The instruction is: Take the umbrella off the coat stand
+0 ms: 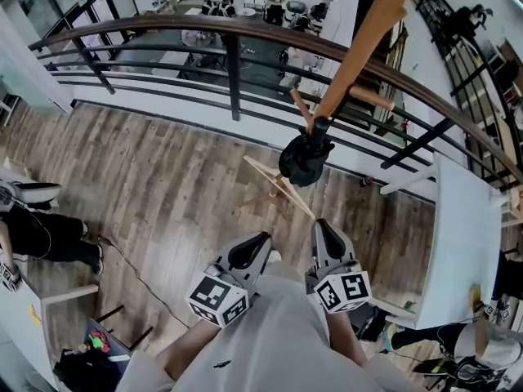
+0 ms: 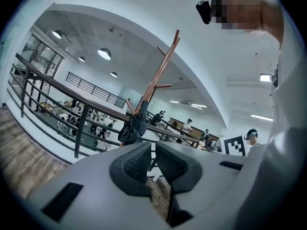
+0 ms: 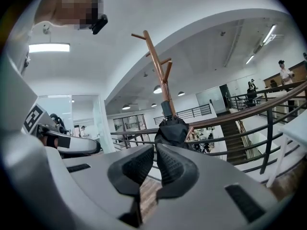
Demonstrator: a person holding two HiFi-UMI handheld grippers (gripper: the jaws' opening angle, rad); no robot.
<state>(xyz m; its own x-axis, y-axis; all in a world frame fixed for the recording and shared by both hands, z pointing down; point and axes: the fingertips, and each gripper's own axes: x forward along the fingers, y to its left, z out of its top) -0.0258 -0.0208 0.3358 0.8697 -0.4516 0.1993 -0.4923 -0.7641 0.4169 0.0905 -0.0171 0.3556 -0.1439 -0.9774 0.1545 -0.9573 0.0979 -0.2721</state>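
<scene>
- Ahead of both claws, beside the dark metal balcony railing point(image 1: 233, 64), stands the tall light-wood coat stand point(image 1: 359, 47). The folded black fabric umbrella point(image 1: 305, 160) hangs low against its pole, above the splayed legs.
- Left claw point(image 1: 258, 242): jaws drawn together, nothing between them.
- Right claw point(image 1: 325, 229): jaws closed together, likewise empty.
- Both claws point roughly level towards the umbrella and are well apart from it.
- Step in hand, as judged: the approach. There is no contact, and the umbrella is not yet lifted.
- Next move calls for closing the gap, parting one claw's jaws and clamping the bundled canopy or handle. The umbrella must then be raised clear of its peg without tipping the stand.
</scene>
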